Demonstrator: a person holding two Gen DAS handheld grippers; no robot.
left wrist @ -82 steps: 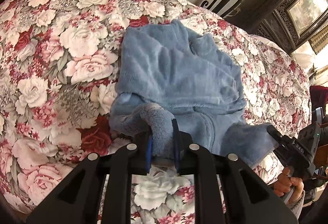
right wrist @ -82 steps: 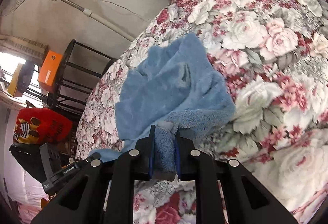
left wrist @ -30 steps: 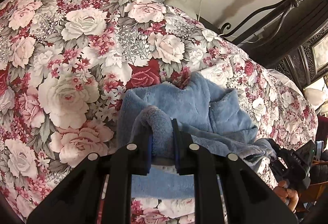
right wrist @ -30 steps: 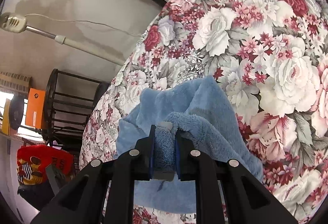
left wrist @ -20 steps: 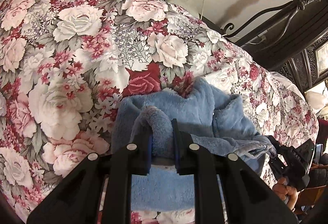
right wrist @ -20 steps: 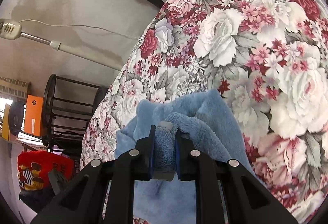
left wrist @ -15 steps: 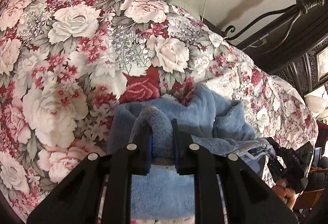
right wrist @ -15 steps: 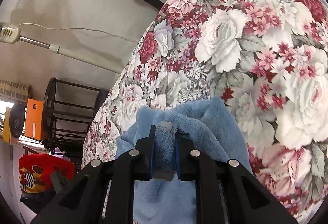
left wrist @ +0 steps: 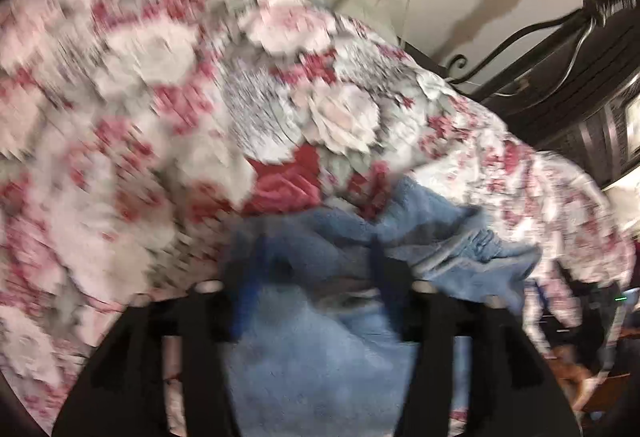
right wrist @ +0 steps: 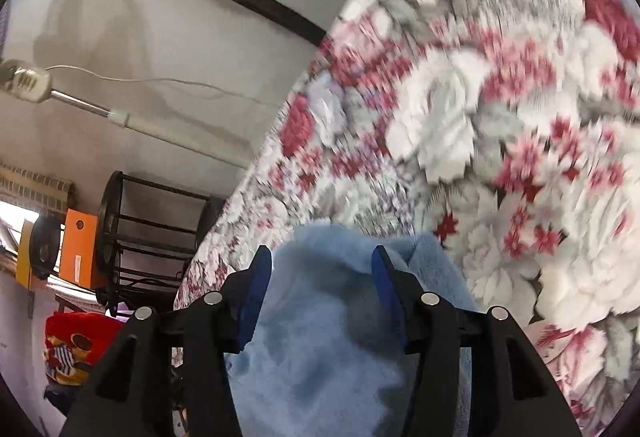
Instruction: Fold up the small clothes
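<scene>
A small fluffy blue garment (left wrist: 320, 349) lies folded over on a floral bedspread (left wrist: 160, 117). The left wrist view is blurred by motion. My left gripper (left wrist: 316, 269) is open, its jaws spread wide over the garment's folded edge with nothing clamped. In the right wrist view the same blue garment (right wrist: 320, 349) lies under my right gripper (right wrist: 320, 265), which is also open with both blue pads apart above the fabric. The garment's far edge bunches to the right in the left wrist view (left wrist: 480, 257).
The floral bedspread (right wrist: 500, 117) fills most of both views. A dark metal bed frame (left wrist: 560, 33) runs along the far side. A fan pole (right wrist: 132, 121), a black rack (right wrist: 132, 237) with an orange box (right wrist: 78, 245), and a red soft item (right wrist: 76, 345) stand beside the bed.
Both grippers carried the garment's near edge forward over the rest, folding it. Both have now opened and let go of the fabric. The views are blurred by movement.
</scene>
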